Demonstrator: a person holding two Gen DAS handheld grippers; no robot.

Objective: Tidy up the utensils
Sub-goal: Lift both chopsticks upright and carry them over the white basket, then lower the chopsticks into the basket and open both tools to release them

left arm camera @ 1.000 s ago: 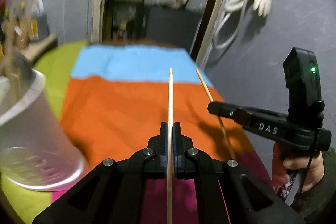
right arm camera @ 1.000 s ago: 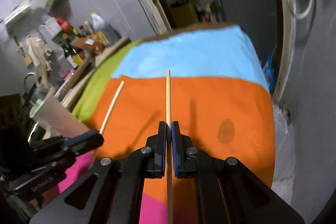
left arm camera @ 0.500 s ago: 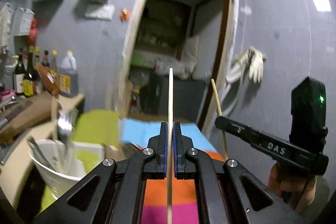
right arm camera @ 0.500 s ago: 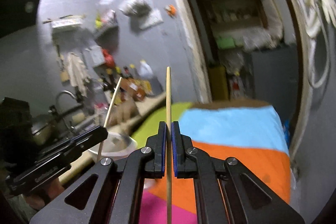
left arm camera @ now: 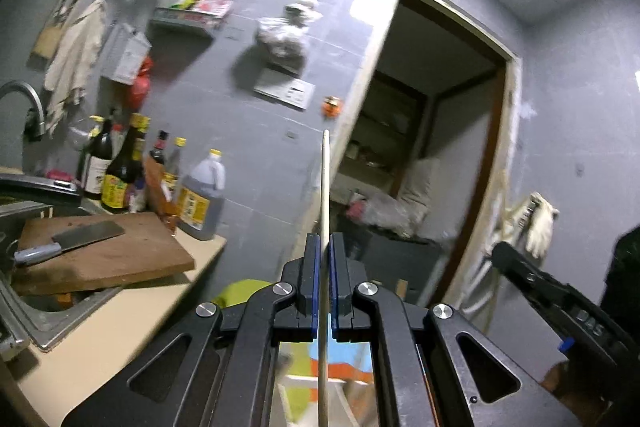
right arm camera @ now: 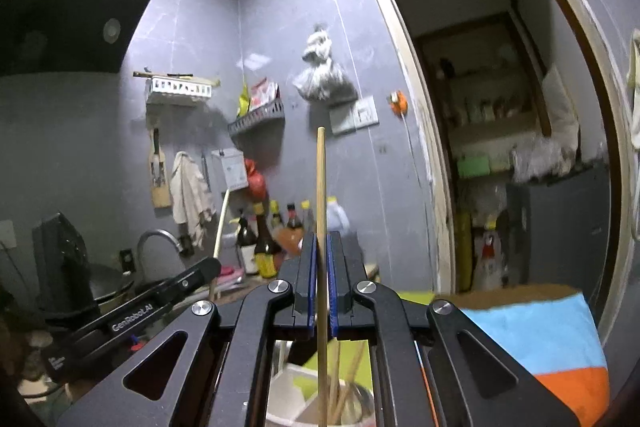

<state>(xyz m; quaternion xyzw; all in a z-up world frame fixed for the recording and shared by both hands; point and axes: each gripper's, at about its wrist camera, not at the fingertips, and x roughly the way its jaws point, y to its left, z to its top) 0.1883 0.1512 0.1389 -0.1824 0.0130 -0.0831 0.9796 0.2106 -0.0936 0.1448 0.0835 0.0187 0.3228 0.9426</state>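
So both my grippers are mid-carry right now. My left gripper (left arm camera: 325, 247) has its jaws pinched together on a pale chopstick (left arm camera: 325, 187), which runs straight out between the blue pads and sticks up past them toward the wall. Same deal on the other side: my right gripper (right arm camera: 322, 247) is clamped on a darker wooden chopstick (right arm camera: 320, 187), also poking well beyond the fingertips. Each one passes back under the jaws too, so the grip is somewhere along the stick, not at an end.

Looking down through the right gripper's frame, I can see a white cup (right arm camera: 288, 387) directly below with a few sticks already standing in it. That's my guess for the drop spot. So some of the sorting looks done, and these two aren't in yet.

Further out, the striped cloth (right arm camera: 540, 331) sits off to the right, and the counter (left arm camera: 132, 315) with the cutting board (left arm camera: 120, 259) is on my left. I can't tell if anything's left on the cloth.
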